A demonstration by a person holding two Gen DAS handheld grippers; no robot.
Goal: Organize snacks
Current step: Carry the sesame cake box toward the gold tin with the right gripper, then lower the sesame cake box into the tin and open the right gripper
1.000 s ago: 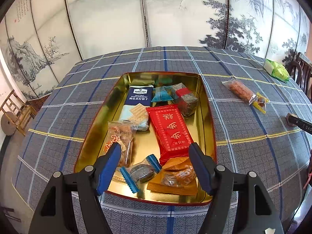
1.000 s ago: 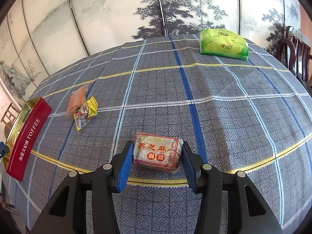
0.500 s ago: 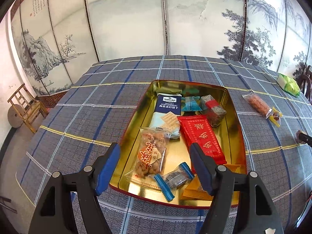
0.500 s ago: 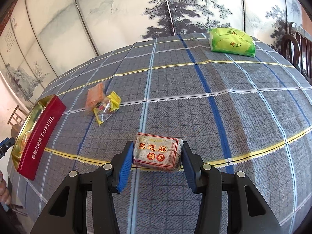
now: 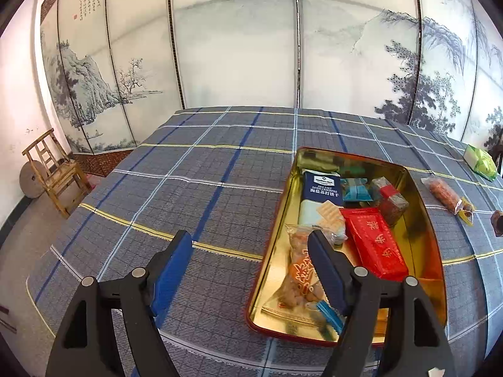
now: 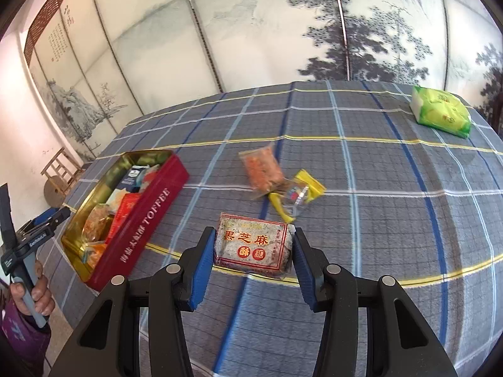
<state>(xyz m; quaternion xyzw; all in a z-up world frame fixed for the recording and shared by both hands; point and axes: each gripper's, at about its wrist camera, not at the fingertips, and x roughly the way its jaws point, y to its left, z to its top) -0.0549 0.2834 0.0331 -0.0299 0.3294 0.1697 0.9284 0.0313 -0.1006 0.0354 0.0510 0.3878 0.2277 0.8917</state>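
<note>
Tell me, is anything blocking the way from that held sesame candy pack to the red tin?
Nothing visible. The sesame candy pack sits in the right hand-held gripper, and only bare tablecloth lies between it and the red tin.

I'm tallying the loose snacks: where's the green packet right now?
In the right wrist view the green packet lies far right on the checked tablecloth, beyond the orange snack bag.
</note>
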